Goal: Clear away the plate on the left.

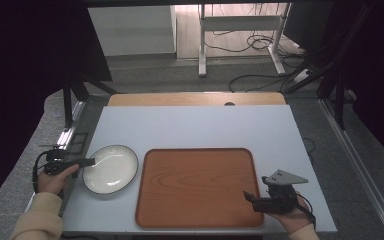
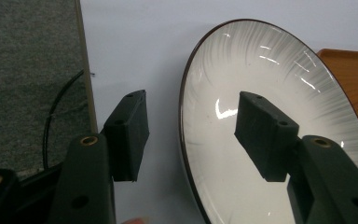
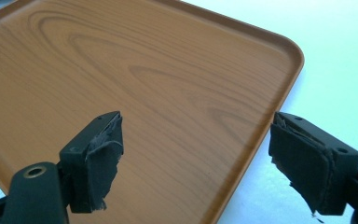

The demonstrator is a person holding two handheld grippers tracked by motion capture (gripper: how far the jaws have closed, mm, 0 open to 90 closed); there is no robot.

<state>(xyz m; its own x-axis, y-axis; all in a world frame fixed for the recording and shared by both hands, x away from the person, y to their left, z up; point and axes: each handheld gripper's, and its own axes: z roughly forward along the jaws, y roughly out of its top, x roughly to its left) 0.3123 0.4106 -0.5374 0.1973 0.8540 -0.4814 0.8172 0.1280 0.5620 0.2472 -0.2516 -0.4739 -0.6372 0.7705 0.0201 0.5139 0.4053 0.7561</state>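
Observation:
A white plate with a dark rim (image 1: 111, 169) (image 2: 265, 65) lies on the white table, just left of a brown wood-grain tray (image 1: 195, 150) (image 3: 289, 60). My left gripper (image 1: 91, 161) (image 2: 191, 123) reaches in from the table's left edge and is open. Its jaws straddle the plate's near rim, one over the table and one over the plate's inside, and the pads are not pressing on it. My right gripper (image 1: 255, 187) (image 3: 200, 154) is open at the tray's near right corner. One jaw hangs over the tray and the other over the table, with nothing between them.
The tray holds nothing. The white tabletop (image 1: 195, 125) has a wooden strip (image 1: 195, 99) along its far edge. Grey floor and a cable (image 2: 60, 102) lie beyond the left edge. A desk frame and more cables stand farther back.

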